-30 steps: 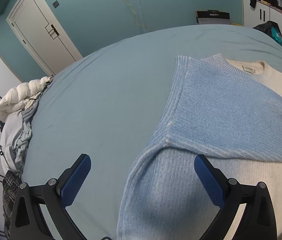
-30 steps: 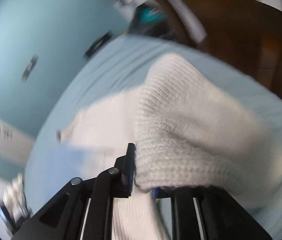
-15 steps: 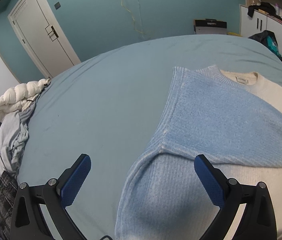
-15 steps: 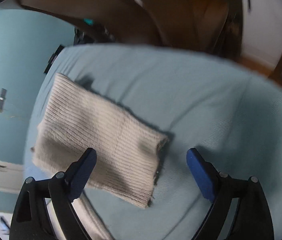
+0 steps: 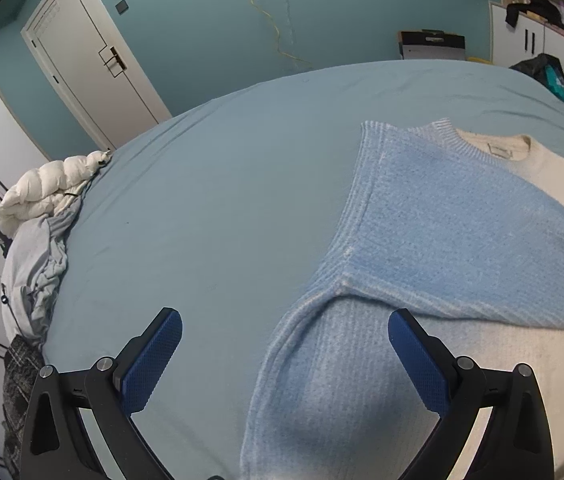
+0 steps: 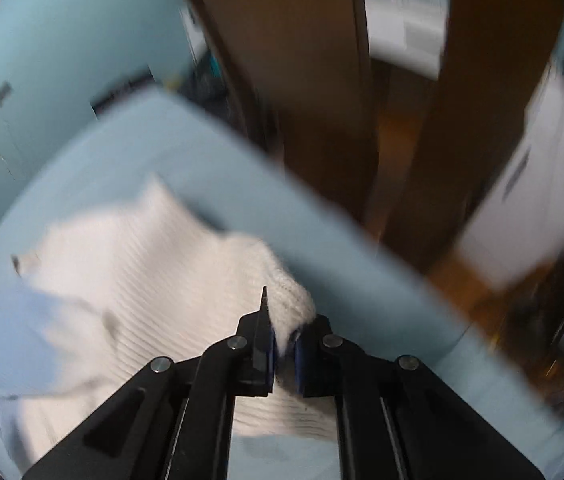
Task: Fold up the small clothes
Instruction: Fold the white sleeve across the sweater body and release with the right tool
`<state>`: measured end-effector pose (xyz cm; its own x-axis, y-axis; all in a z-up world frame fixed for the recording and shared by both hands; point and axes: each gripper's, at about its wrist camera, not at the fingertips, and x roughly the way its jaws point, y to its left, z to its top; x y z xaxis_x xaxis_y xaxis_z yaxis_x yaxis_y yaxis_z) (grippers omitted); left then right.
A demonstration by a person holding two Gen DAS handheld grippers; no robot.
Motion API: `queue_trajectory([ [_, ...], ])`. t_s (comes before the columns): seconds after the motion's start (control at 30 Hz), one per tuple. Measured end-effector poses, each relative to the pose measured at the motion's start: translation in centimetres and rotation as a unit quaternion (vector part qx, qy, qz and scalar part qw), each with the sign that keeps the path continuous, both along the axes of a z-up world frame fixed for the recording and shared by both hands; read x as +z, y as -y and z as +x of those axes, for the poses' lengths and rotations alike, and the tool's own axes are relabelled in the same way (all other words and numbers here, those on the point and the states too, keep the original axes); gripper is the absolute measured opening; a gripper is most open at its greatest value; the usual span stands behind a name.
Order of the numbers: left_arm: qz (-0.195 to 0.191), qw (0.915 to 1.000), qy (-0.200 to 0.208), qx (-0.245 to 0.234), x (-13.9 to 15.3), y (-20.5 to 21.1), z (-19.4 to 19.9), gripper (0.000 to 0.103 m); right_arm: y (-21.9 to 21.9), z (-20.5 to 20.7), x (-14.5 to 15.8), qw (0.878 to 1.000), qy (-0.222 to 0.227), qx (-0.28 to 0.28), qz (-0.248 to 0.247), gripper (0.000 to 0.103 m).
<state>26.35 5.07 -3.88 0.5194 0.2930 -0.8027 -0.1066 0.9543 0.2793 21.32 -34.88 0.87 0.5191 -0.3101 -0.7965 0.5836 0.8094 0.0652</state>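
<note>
Sweater point(image 5: 462, 232) was laid flat on the bed point(image 5: 221, 200), blue-to-cream knit, collar away from the left camera. The blue sleeve point(image 5: 482, 248) was already folded across the chest, so the left-side fold is judged done. The cream sleeve point(image 6: 282, 292) was pinched in the right gripper point(image 6: 284, 344), whose jaws had just been closing on the knit, with cloth seen between the pads. That sleeve's fold-over is judged in progress. The final bottom-to-collar fold is judged still to do.

Left gripper point(image 5: 286, 356) was held wide open above the sweater's left edge, nothing between its fingers, no contact seen.

Right view was heavily motion-blurred, so how much cloth was caught could not be made out. The hem was cut off by the lower frame edge in the left view. The sweater's right side ran out of that frame. A clothes pile point(image 5: 37, 248) was seen at the bed's left edge, items not identifiable.
</note>
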Motion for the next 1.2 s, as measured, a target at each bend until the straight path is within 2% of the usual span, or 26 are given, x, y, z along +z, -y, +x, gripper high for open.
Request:
queue_trajectory([
  [0.03,-0.003,1.0000,0.001,0.001,0.1,-0.1,0.0,0.103,-0.3,0.1,3.8,0.999,0.025,0.006,-0.035,0.004],
  [0.17,-0.017,0.9998,0.011,0.001,0.7,-0.3,-0.1,0.103,-3.0,0.8,15.3,0.987,0.092,0.043,-0.126,0.004],
  [0.23,-0.020,0.9997,0.014,0.000,0.9,-0.3,-0.1,0.103,-5.5,1.9,18.4,0.980,0.089,0.078,-0.162,0.004],
  [0.37,-0.027,0.9995,0.015,-0.001,1.0,-0.3,0.0,0.103,-11.3,6.3,21.4,0.967,0.084,0.134,-0.197,0.004],
  [0.47,-0.036,0.9992,0.018,0.003,1.2,-0.8,0.0,0.103,-13.9,9.6,21.9,0.963,0.079,0.164,-0.200,0.004],
  [0.53,-0.042,0.9989,0.021,0.008,1.3,-1.2,0.0,0.103,-17.8,11.0,23.0,0.960,0.076,0.196,-0.182,0.004],
  [0.63,-0.047,0.9983,0.030,0.017,1.6,-1.9,0.0,0.103,-23.0,12.3,22.8,0.956,0.066,0.242,-0.155,0.004],
  [0.7,-0.045,0.9980,0.037,0.023,1.7,-2.3,0.0,0.103,-25.8,13.3,21.6,0.950,0.052,0.274,-0.141,0.004],
  [0.73,-0.045,0.9978,0.040,0.026,1.8,-2.5,-0.1,0.103,-29.1,14.8,20.8,0.946,0.038,0.297,-0.122,0.004],
  [0.8,-0.047,0.9968,0.049,0.042,1.8,-3.2,-0.1,0.103,-31.9,15.2,19.3,0.943,0.020,0.320,-0.084,0.004],
  [0.87,-0.052,0.9946,0.060,0.067,2.0,-4.4,-0.2,0.103,-35.6,16.8,16.0,0.938,-0.007,0.346,-0.008,0.005],
  [0.9,-0.051,0.9936,0.066,0.076,2.1,-4.8,-0.2,0.103,-35.5,18.0,14.7,0.935,-0.011,0.352,0.026,0.009],
  [0.93,-0.050,0.9922,0.074,0.087,2.3,-5.3,-0.3,0.103,-36.8,18.7,12.6,0.922,-0.013,0.368,0.123,0.011],
  [0.97,-0.046,0.9902,0.084,0.102,2.5,-5.8,-0.4,0.103,-36.5,19.1,11.3,0.904,-0.006,0.381,0.191,0.016],
  [1.0,-0.045,0.9888,0.090,0.111,2.7,-6.2,-0.5,0.103,-36.7,19.2,9.1,0.857,0.012,0.406,0.317,0.038],
  [1.03,-0.046,0.9877,0.094,0.117,2.8,-6.7,-0.6,0.103,-36.6,19.1,7.7,0.836,0.011,0.411,0.364,0.054],
  [1.07,-0.051,0.9863,0.097,0.124,2.8,-7.0,-0.7,0.103,-36.2,19.0,6.6,0.828,0.004,0.406,0.386,0.077],
  [1.1,-0.060,0.9854,0.095,0.127,2.7,-7.3,-0.7,0.103,-35.5,18.1,5.5,0.833,0.002,0.396,0.386,0.078],
  [1.13,-0.066,0.9852,0.093,0.128,2.6,-7.3,-0.6,0.103,-33.8,16.7,4.6,0.844,0.005,0.396,0.361,0.078],
  [1.2,-0.078,0.9872,0.074,0.119,1.8,-7.0,-0.1,0.103,-30.1,15.5,3.7,0.857,0.012,0.406,0.317,0.078],
])
